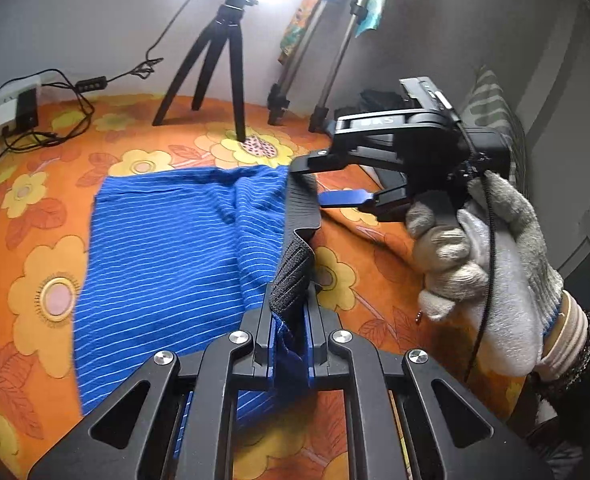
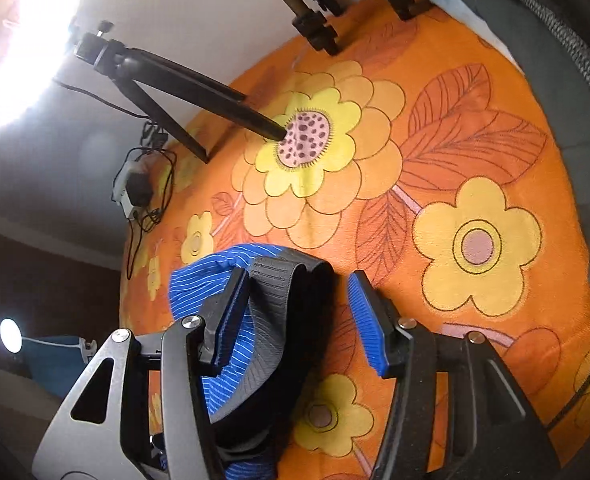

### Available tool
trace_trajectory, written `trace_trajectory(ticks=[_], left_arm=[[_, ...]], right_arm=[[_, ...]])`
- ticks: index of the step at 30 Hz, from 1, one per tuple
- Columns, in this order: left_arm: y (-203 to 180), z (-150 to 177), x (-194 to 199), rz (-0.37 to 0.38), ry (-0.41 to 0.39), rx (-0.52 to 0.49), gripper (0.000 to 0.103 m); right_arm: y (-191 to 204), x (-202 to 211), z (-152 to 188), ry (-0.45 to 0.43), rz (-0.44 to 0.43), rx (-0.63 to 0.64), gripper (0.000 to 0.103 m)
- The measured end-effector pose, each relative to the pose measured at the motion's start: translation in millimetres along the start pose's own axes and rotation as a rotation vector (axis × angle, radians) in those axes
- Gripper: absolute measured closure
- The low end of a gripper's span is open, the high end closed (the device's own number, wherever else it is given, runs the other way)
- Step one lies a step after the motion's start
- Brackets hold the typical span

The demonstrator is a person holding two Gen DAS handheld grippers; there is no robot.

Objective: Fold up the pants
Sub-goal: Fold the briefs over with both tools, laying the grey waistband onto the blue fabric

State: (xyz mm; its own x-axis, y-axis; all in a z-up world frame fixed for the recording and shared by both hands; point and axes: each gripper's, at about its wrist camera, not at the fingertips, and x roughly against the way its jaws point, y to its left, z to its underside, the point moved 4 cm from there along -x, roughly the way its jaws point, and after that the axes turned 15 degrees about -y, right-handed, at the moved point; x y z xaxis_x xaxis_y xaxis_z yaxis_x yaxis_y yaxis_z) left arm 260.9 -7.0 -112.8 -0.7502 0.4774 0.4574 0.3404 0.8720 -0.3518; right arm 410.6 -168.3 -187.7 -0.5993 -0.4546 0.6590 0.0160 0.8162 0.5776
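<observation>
Blue striped pants (image 1: 167, 248) lie on the orange flowered bedspread (image 1: 35, 208), their black elastic waistband (image 1: 301, 216) at the right. My left gripper (image 1: 291, 320) is shut on the near end of the waistband, which stands up between its pads. My right gripper (image 1: 315, 184), held by a gloved hand (image 1: 487, 272), is open with its jaws around the waistband's far end. In the right wrist view the right gripper (image 2: 295, 312) is open, the waistband (image 2: 279, 312) and blue fabric (image 2: 203, 276) lying between its fingers.
A black tripod (image 1: 223, 56) stands on the bed behind the pants, with metal stand legs (image 1: 327, 60) to its right. A power strip with cables (image 1: 15, 108) lies at the far left. A wall runs behind the bed.
</observation>
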Motion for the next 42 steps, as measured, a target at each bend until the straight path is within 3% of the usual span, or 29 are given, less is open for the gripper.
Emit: trace_trajectory(ticks=[8,11,14,17,22,32,35,37,38,39,42], left_arm=[[6,0,1,-0.006,-0.002,0.014,0.094],[3,2,1,0.003,-0.001,0.026,0.094],[-1,2,1,0.026,-0.002,0.048,0.094],[-8,2,3,0.052,-0.009,0.072,0.094],[-8,-1,15,0.063,-0.029,0.106,0.094],[37,18,40,-0.025,-0.003,0.219,0.094],[46,22,48,-0.040,0.012,0.218,0.084],[49,23,57,-0.066,0.007,0.182,0.083],[49,24,62,-0.073,0.006,0.172,0.079],[50,24,66,-0.087,0.003,0.163,0.076],[56,21,80,-0.122,-0.020,0.143,0.072]], right_arm=[[9,-10,7,-0.037,-0.015,0.094,0.049],[14,-21,15,0.006,-0.071,0.084,0.083],[22,-15,10,-0.021,-0.080,0.069,0.087],[40,9,-8,-0.072,-0.105,0.092,0.090],[69,27,-18,-0.083,-0.080,0.168,0.095],[117,-30,31,0.004,-0.068,0.256,0.095],[139,-43,50,0.043,-0.109,0.301,0.092],[149,-42,57,0.076,-0.141,0.309,0.075],[154,-35,57,0.071,-0.179,0.316,0.056],[157,-28,56,0.049,-0.189,0.328,0.049],[154,-1,48,-0.001,-0.200,0.370,0.049]])
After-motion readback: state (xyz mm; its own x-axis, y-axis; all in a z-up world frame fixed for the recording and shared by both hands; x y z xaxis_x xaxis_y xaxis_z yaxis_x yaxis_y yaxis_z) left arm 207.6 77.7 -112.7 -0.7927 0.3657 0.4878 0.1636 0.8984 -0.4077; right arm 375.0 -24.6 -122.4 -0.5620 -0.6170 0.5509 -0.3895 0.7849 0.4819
